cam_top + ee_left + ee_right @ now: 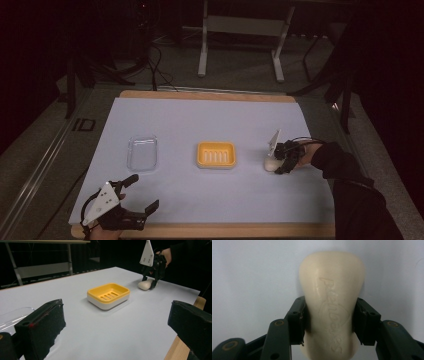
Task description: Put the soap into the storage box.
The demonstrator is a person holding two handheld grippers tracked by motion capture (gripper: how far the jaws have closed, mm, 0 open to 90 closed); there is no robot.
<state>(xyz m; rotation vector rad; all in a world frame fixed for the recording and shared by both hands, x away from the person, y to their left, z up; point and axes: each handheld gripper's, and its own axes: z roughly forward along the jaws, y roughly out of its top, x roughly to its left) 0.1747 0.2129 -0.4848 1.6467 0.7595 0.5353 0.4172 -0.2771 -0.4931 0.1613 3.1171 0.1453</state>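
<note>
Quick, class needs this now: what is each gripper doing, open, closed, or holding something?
Left gripper: open, holding nothing, near the table's front edge.
Right gripper: closed on the soap bar, jaws pressing both its sides.

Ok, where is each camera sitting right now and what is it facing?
High view: above the person's side, facing forward and down on the table; both forearms enter below.
Left gripper view: rides the open left gripper, facing across the soap dish to the right gripper.
Right gripper view: looks down its fingers, closed on the soap bar.
All three share the soap bar.
</note>
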